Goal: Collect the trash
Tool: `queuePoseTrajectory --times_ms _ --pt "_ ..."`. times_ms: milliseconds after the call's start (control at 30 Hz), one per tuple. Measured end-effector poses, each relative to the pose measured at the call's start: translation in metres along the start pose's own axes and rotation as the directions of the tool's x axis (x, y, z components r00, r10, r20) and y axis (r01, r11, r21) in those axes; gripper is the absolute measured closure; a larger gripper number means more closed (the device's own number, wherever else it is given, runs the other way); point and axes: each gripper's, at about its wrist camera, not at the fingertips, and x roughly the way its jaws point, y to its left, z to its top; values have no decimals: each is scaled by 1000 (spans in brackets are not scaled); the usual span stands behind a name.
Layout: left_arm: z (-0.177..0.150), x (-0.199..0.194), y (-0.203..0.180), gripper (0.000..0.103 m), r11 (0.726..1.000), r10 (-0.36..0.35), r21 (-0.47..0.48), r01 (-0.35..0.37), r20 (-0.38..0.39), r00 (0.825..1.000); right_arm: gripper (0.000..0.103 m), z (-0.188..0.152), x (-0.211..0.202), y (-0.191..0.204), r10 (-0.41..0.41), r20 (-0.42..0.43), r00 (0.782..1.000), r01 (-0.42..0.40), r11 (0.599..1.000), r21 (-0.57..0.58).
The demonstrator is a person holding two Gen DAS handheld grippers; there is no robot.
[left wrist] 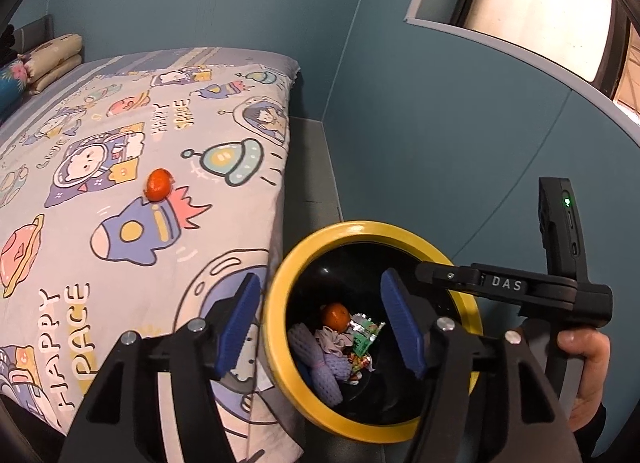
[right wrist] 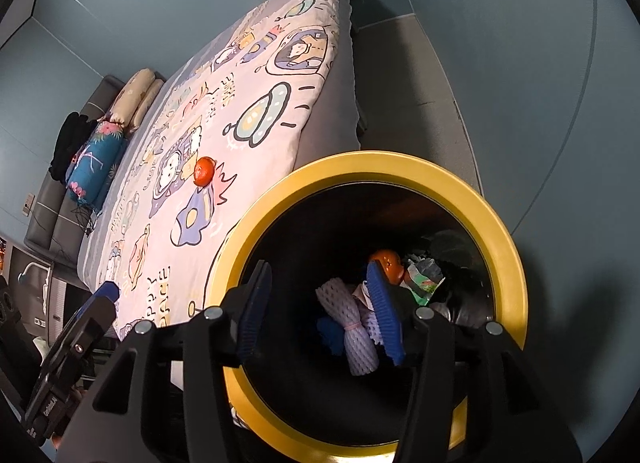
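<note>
The left gripper (left wrist: 320, 327) points steeply down over the near rim of a yellow-rimmed black trash bin (left wrist: 276, 303), its blue pads spread apart with nothing between them. The right gripper (right wrist: 320, 315) tilts down into the same bin's mouth (right wrist: 508, 231), jaws likewise parted and gripping nothing. In the left wrist view a hand (left wrist: 584, 363) wraps the right gripper's black handle, whose arm reads "DAS".

Inside the bin lie an orange mandarin (left wrist: 336, 315), white foam fruit netting (left wrist: 316, 359), a crumpled green wrapper (left wrist: 365, 337) and small scraps. A piece of mandarin peel (left wrist: 159, 184) sits on the bed (left wrist: 120, 183) just beside the bin, well away from both grippers, on a cartoon space bedspread printed "HAPPY SPACE". Folded pillows (right wrist: 136, 103) lie at the bed's far end.
</note>
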Motion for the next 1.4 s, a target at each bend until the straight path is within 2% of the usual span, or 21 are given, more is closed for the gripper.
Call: queuePoseTrajectory --times_ms 133,300,467,700,800,900,1000,1100,1167,1200,1300,1400 --pt "1 -8 14 39 999 30 -25 -29 26 999 49 1 1 11 -7 5 1000 8 1000 -16" --pt "2 -22 38 29 994 97 -48 -94 66 993 40 5 3 31 -12 19 1000 13 999 -53" --pt "2 -37 63 22 984 159 -93 -150 98 983 25 7 10 57 -44 43 998 49 991 -124" --pt "0 -66 99 12 955 277 -150 -254 162 947 14 6 30 114 -27 61 998 42 965 -258" --pt "-2 -80 115 10 938 322 -188 -290 170 931 10 3 39 143 37 69 997 -12 944 -331" --pt "-5 -94 128 8 925 353 -215 -313 182 918 8 1 47 168 115 62 991 -86 933 -350" --pt "-9 -108 136 8 911 391 -229 -344 206 897 8 -1 52 191 144 83 986 -102 921 -377" --pt "-14 -125 142 8 894 436 -228 -387 231 870 8 -8 57 219 71 117 991 -12 896 -443" --pt "-17 -138 143 8 880 467 -226 -417 260 845 8 -14 54 235 101 143 985 -23 885 -466" --pt "-19 -146 144 8 870 489 -228 -438 277 827 8 -18 51 244 118 159 980 -28 876 -481" --pt "-22 -164 144 8 853 520 -245 -461 311 796 8 -30 41 271 128 237 963 15 853 -521" --pt "-27 -183 148 8 821 569 -287 -494 339 749 8 -39 30 289 166 281 945 12 842 -540"
